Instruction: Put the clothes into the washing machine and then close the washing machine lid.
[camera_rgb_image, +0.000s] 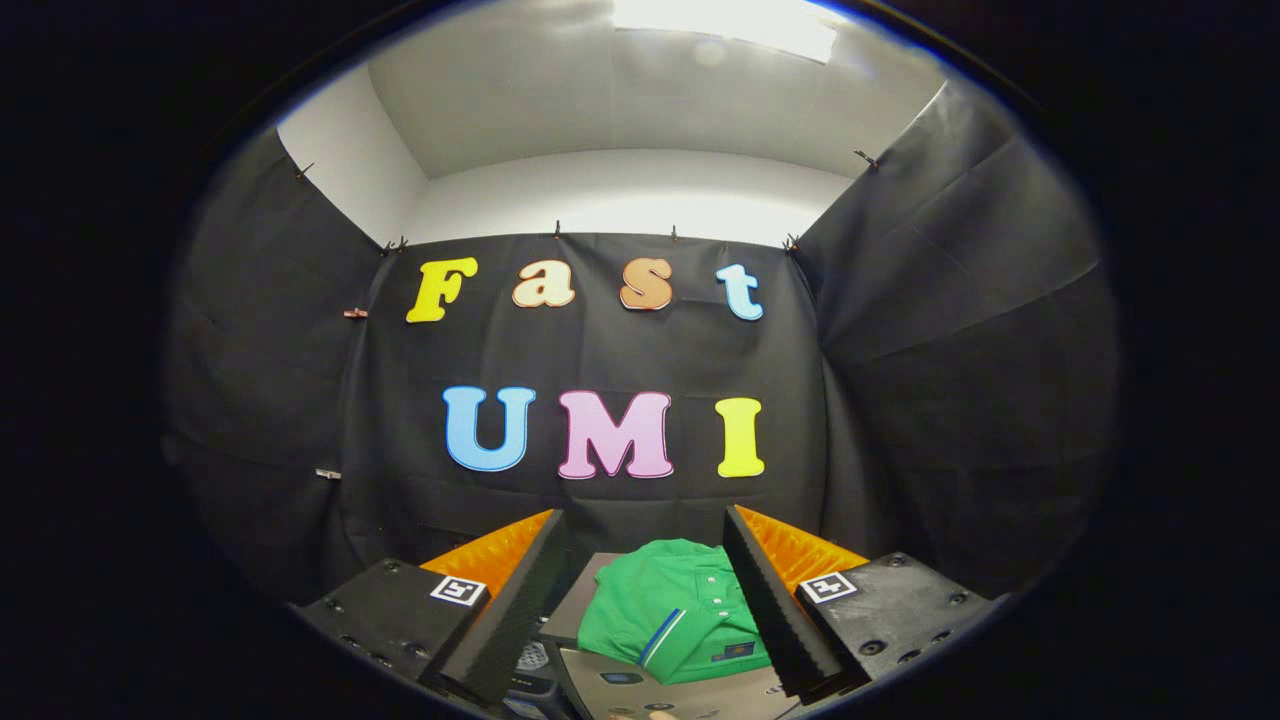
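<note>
A green polo shirt (672, 608) with a blue and white striped cuff lies folded on a grey surface, between my two fingers and a little beyond them. My gripper (645, 580) is open, its fingers spread wide to either side of the shirt and touching nothing. A grey panel with a small dark window (640, 688), which may be the washing machine's lid or top, sits just under the fingers at the near edge. The rest of the machine is hidden below.
Black cloth walls close the booth at the back (600, 360), left and right. A dark grey flat board (580, 600) lies under the shirt's left side.
</note>
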